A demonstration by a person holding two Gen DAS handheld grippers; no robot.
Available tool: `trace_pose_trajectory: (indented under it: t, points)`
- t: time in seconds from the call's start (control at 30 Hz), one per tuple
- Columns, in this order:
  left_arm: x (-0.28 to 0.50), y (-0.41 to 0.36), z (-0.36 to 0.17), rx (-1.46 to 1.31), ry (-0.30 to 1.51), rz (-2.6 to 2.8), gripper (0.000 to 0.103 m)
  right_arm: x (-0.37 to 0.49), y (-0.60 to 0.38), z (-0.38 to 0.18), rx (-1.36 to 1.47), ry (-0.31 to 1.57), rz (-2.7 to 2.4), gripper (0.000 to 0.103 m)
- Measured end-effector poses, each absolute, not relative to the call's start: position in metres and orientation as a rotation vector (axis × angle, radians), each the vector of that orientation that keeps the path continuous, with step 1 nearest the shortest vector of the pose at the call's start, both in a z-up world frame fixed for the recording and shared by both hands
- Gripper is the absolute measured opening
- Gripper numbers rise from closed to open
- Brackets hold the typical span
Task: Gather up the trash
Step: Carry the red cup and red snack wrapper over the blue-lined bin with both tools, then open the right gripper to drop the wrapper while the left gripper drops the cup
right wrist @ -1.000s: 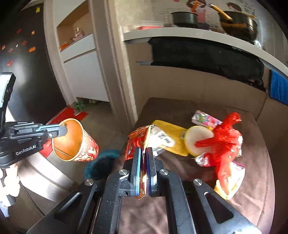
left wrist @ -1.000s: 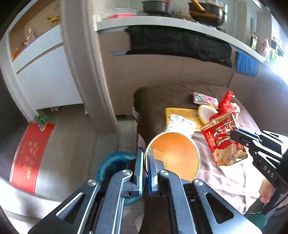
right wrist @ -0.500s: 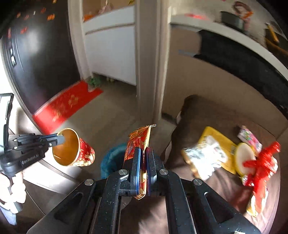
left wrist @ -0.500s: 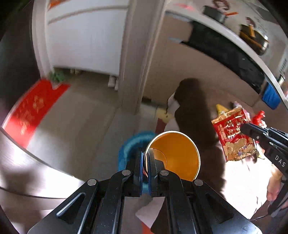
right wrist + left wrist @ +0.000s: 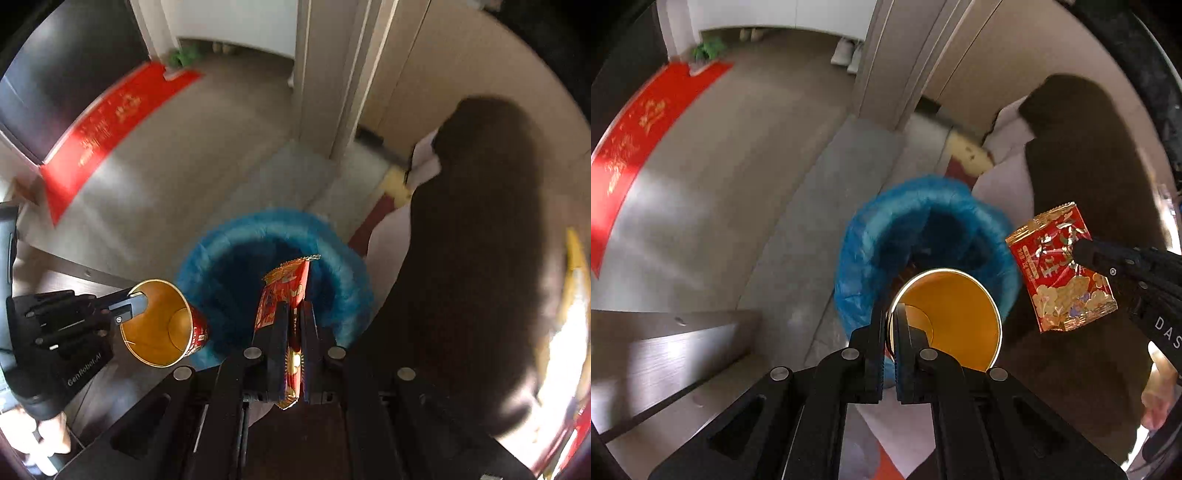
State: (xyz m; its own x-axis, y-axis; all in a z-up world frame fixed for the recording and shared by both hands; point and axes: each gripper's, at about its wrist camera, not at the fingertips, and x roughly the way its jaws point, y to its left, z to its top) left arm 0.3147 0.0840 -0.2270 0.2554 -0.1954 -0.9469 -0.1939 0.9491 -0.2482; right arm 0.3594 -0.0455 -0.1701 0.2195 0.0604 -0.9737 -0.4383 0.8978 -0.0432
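My left gripper point(image 5: 891, 314) is shut on the rim of a red paper cup point(image 5: 955, 319) with a gold inside, held over the near edge of a bin lined with a blue bag point(image 5: 919, 229). The cup point(image 5: 159, 328) and left gripper point(image 5: 127, 308) also show in the right wrist view, left of the bin point(image 5: 258, 251). My right gripper point(image 5: 293, 314) is shut on a red and gold snack wrapper point(image 5: 286, 291), held above the bin's opening. The wrapper point(image 5: 1060, 273) shows in the left wrist view at the bin's right.
A dark brown sofa seat point(image 5: 480, 240) lies to the right with a yellow packet point(image 5: 576, 258) at its far edge. A red doormat point(image 5: 631, 147) lies on the floor at the left. A grey pillar point(image 5: 897, 62) stands behind the bin. A dark table edge point(image 5: 665, 347) is at the left.
Both grippers have swung left and down from the sofa to the blue bin, each carrying its item. The cup and wrapper now hang over the bin; the sofa trash has left view.
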Motion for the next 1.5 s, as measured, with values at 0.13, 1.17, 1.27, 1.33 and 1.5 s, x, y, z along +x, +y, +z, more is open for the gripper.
trace_pose_trajectory:
  t: [0.13,1.17,1.27,1.33,1.5]
  points:
    - [0.321,0.081,-0.238,-0.347,1.347,0.015,0.004,0.367,-0.044,-0.191,-0.310,1.371,0.341,0.007]
    - [0.326,0.071,-0.224,-0.342,1.274,-0.007,0.006,0.364,-0.062,-0.187,-0.236,1.361,0.315,0.019]
    - [0.330,0.066,-0.227,-0.335,1.277,-0.011,0.006,0.367,-0.066,-0.183,-0.232,1.352,0.304,0.019]
    - [0.332,0.062,-0.228,-0.309,1.276,0.005,0.006,0.368,-0.068,-0.181,-0.228,1.347,0.299,0.019]
    - [0.334,0.061,-0.231,-0.378,1.282,-0.044,0.006,0.365,-0.072,-0.172,-0.223,1.317,0.307,0.019]
